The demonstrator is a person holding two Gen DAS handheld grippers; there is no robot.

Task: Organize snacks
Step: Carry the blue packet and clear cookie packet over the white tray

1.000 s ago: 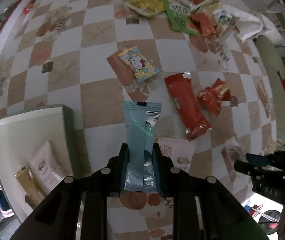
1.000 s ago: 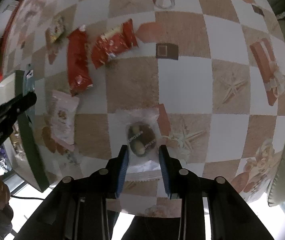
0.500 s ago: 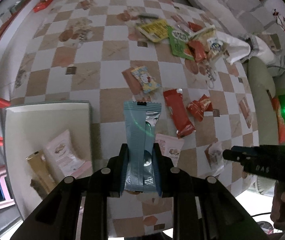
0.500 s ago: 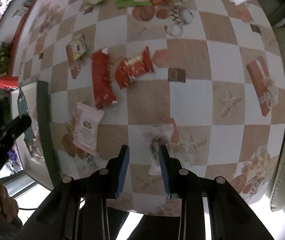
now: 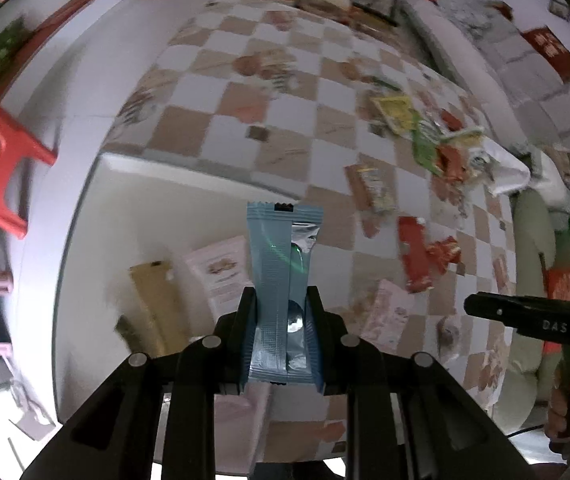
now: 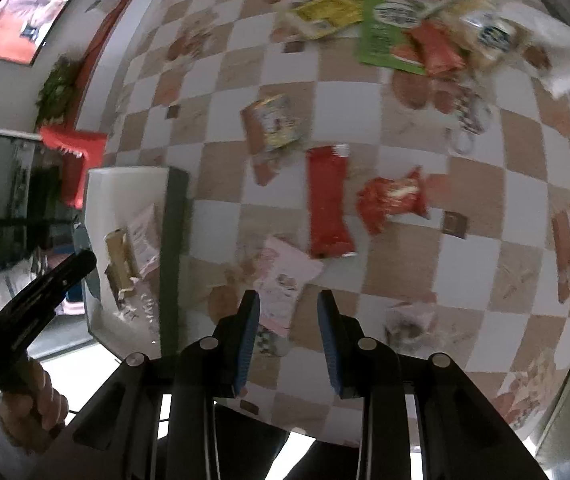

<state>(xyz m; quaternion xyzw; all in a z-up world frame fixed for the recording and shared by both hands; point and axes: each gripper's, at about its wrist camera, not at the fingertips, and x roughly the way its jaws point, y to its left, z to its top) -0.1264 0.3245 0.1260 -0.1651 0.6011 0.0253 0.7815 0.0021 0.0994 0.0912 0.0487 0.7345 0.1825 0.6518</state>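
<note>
Left gripper has swung from over the checked tablecloth to above the white box, jaws clamped on a glossy blue foil packet standing upright. Right gripper has risen off the clear crinkled packet, which now lies right of its fingers; jaws slightly parted, nothing between. Box holds a flat pink sachet and gold bar; far half bare. Thin dark green box rim.
</note>
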